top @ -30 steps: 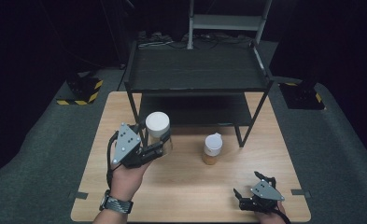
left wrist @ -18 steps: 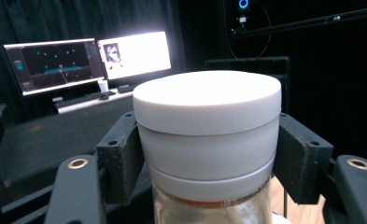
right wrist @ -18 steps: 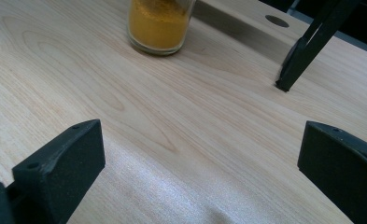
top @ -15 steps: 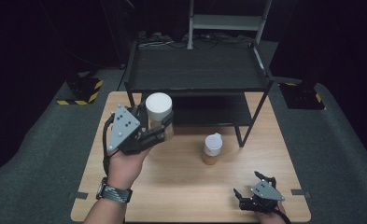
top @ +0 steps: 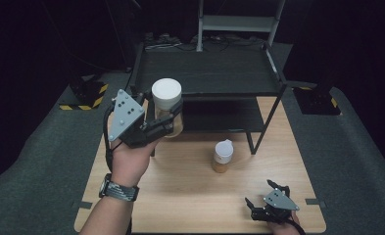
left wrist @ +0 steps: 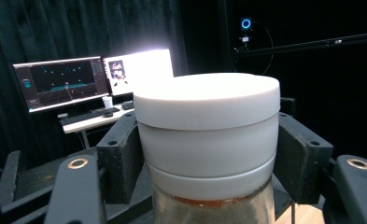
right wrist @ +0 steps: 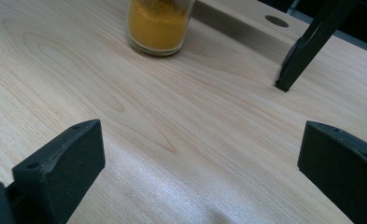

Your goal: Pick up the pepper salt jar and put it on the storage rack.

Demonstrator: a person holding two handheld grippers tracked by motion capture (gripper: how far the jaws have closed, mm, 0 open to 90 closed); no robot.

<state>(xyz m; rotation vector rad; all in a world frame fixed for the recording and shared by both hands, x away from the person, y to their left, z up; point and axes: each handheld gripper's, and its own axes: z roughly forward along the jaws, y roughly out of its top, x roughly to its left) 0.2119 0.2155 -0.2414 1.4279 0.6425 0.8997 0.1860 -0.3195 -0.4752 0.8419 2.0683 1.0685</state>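
The left gripper [top: 173, 116] clamps a clear jar [top: 167, 108], white-lidded, with brownish powder inside. At five o'clock from it, the right gripper [top: 266, 195] rests with jaws spread wide.

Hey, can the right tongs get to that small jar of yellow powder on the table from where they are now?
Probably yes. The right tongs stand open and empty, and bare table lies between them and the small jar of yellow powder.
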